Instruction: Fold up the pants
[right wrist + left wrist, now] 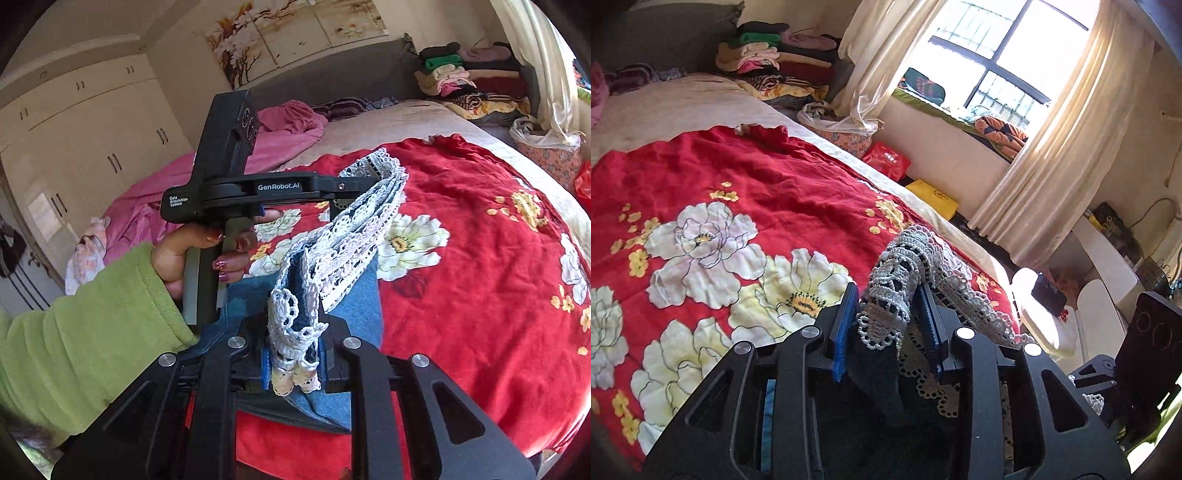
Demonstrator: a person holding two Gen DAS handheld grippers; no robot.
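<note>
**Holding the lace hem up off the bed, mid-fold**

Standing by the bed here. Both tools are pinched onto the same lace-trimmed hem of the pants (332, 258). The left hand-held gripper (890, 314) is closed on a bunch of the white crochet edge, and the right hand-held gripper (295, 350) is clamped on the lace further along, so the trim runs as a strip between them. The denim body (362, 291) hangs below the strip, its lower part on the red floral quilt (480, 258).

My guess is the hem is lifted so it can be carried over the rest of the pants to make a fold, with two grips keeping the edge straight. Lace is floppy and full of holes, so it could snag on the blue pads (846, 325) at release. A stack of folded clothes (775, 55) sits at the headboard corner.
</note>
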